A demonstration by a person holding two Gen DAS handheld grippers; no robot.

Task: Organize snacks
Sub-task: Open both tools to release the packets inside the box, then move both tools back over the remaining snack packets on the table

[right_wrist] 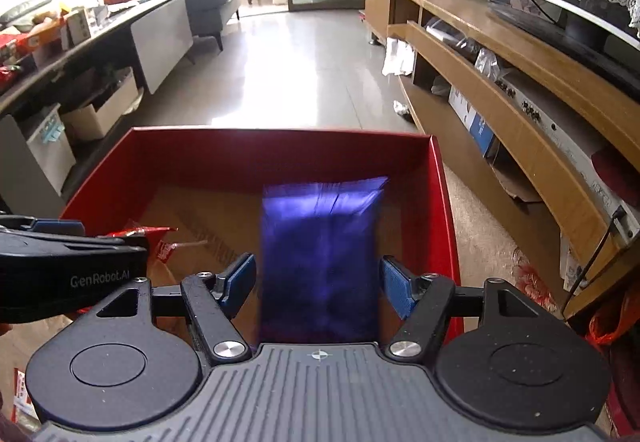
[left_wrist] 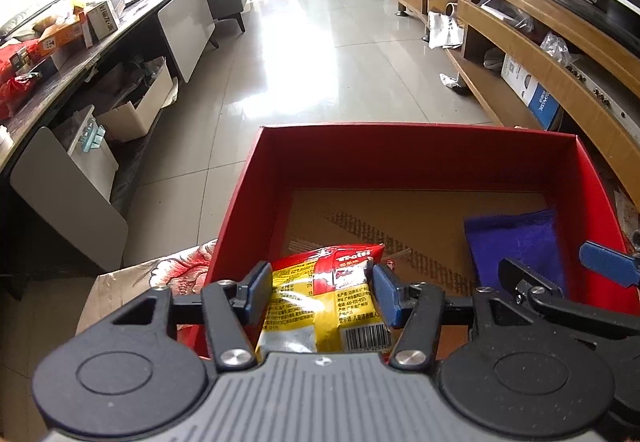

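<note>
A red box [left_wrist: 400, 131] with a brown cardboard floor stands in front of both grippers. My left gripper [left_wrist: 322, 292] is low over its near left corner, shut on a red and yellow snack bag [left_wrist: 320, 298] that is pinched between the blue pads. In the right wrist view a blurred purple bag [right_wrist: 320, 254] hangs over the right side of the box [right_wrist: 280, 133]. My right gripper [right_wrist: 319, 282] is open around that bag, with a thin gap at each pad. From the left wrist view the purple bag [left_wrist: 516, 238] is seen inside the box.
The box rests on a floral cloth [left_wrist: 180, 266]. A long wooden cabinet [left_wrist: 520, 41] with a television runs along the right. On the left a dark low table [left_wrist: 60, 53] carries boxes and packets. Tiled floor [left_wrist: 320, 61] lies beyond the box.
</note>
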